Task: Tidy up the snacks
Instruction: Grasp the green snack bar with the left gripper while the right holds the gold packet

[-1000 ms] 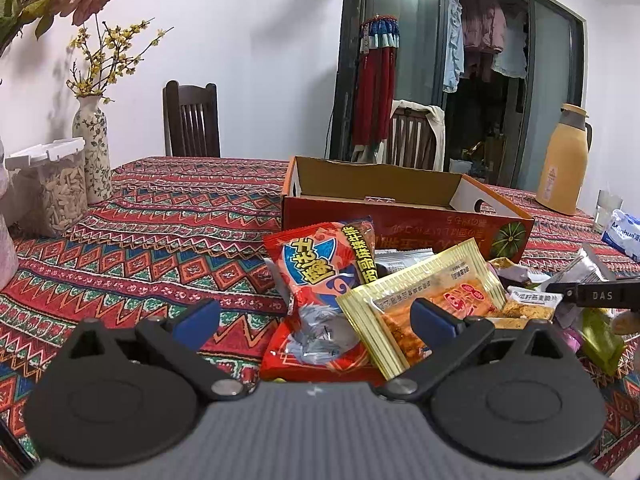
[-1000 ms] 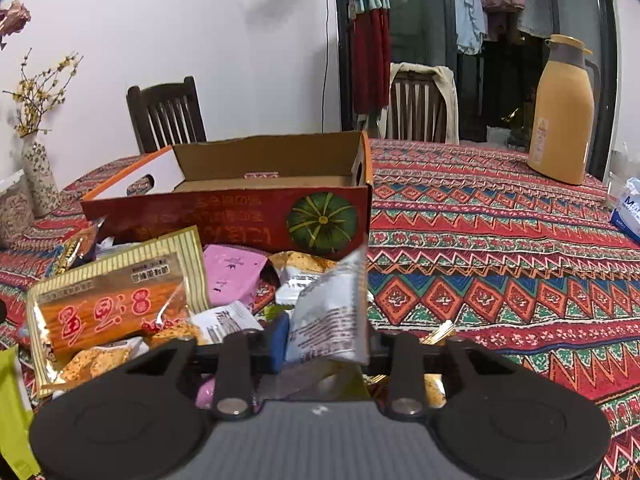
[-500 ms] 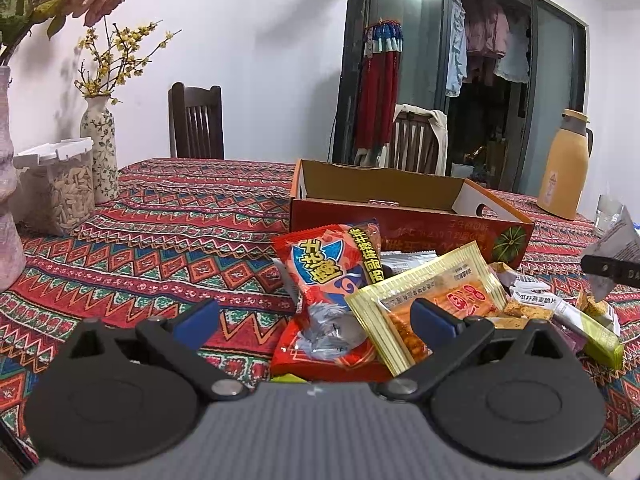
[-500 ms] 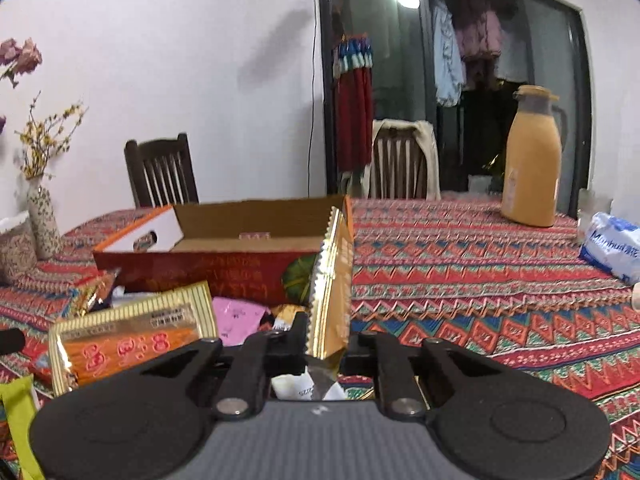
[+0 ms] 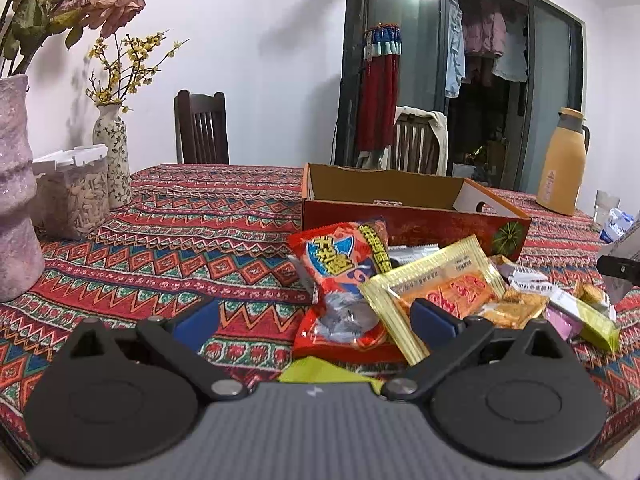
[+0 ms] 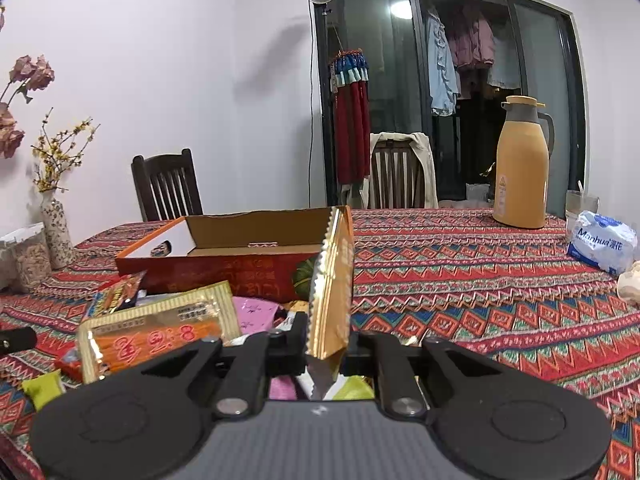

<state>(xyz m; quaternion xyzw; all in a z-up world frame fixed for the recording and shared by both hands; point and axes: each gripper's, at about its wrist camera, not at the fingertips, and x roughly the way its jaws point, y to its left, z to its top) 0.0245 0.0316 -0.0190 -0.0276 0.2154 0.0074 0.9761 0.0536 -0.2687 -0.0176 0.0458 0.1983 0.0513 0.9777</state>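
**Q:** Two grippers, one box: which relation governs the next move?

**A:** Largest first. In the right wrist view the open cardboard box (image 6: pixel 224 256) occupies the centre-left of the frame, its long axis running left to right and its red front wall facing the camera. The snack pile (image 6: pixel 168 328) lies in the lower left, just in front of that wall. The right gripper (image 6: pixel 326 354), bottom centre, is clenched on a gold foil packet (image 6: pixel 332 292); the packet stands on edge, rising from the jaws, and its top overlaps the box's right end in the picture. The box therefore lies ahead of this gripper and slightly to frame left.

**Q:** And the left gripper?

**A:** In the left wrist view the left gripper (image 5: pixel 316 316), bottom centre, stands wide apart and holds nothing. A red snack bag (image 5: pixel 344 280) and a yellow-edged orange packet (image 5: pixel 444 288) lie between and beyond its blue pads (image 5: pixel 200 314), and the pads touch neither. The box sits behind them, centre-right.

**Q:** Which hand is nearer to a deposit?

**A:** Judged from these views, the right one: it alone carries a packet. Its likely move is forward and a little left, clearing the front wall before letting go.

**Q:** What could go wrong?

**A:** The packet is thin and upright, so its lower edge may catch on the box rim.
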